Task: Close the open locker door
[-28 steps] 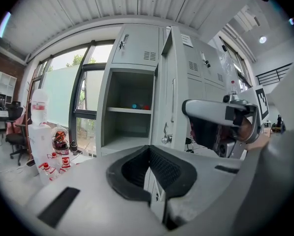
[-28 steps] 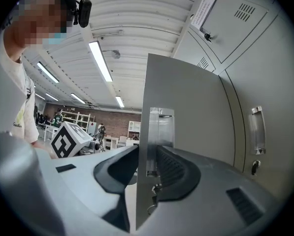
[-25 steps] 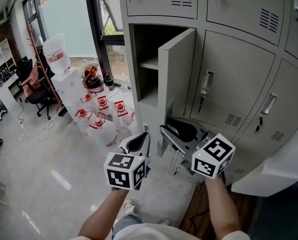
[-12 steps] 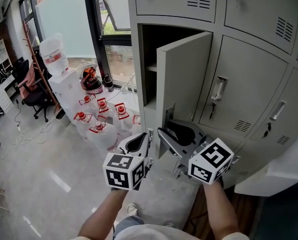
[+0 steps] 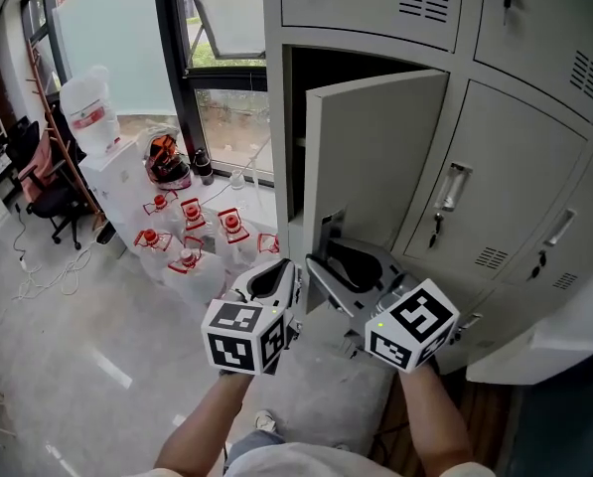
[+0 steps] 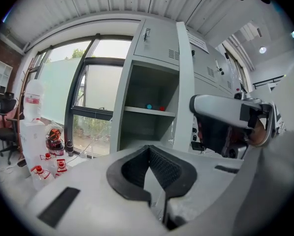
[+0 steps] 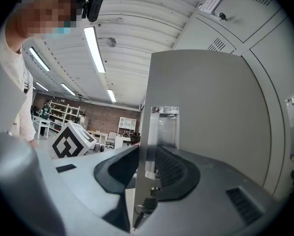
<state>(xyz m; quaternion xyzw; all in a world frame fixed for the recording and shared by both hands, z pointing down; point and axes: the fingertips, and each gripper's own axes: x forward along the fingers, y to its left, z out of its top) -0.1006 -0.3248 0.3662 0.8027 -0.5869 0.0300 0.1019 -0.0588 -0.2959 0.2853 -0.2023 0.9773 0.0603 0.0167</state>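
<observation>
Progress shows nearest the camera: the right tool (image 5: 344, 266), jaws spread, straddles the free edge of the locker door (image 5: 375, 157) without clearly pinching it, and it has travelled sideways with that edge. The left tool (image 5: 271, 281) rides just beside it, jaws apart, holding nothing. Beyond them the door now shows more of its face and hides more of the dark compartment (image 5: 346, 68) than a second ago. I judge it partway swung shut but still well ajar, so the push has further to go.
</observation>
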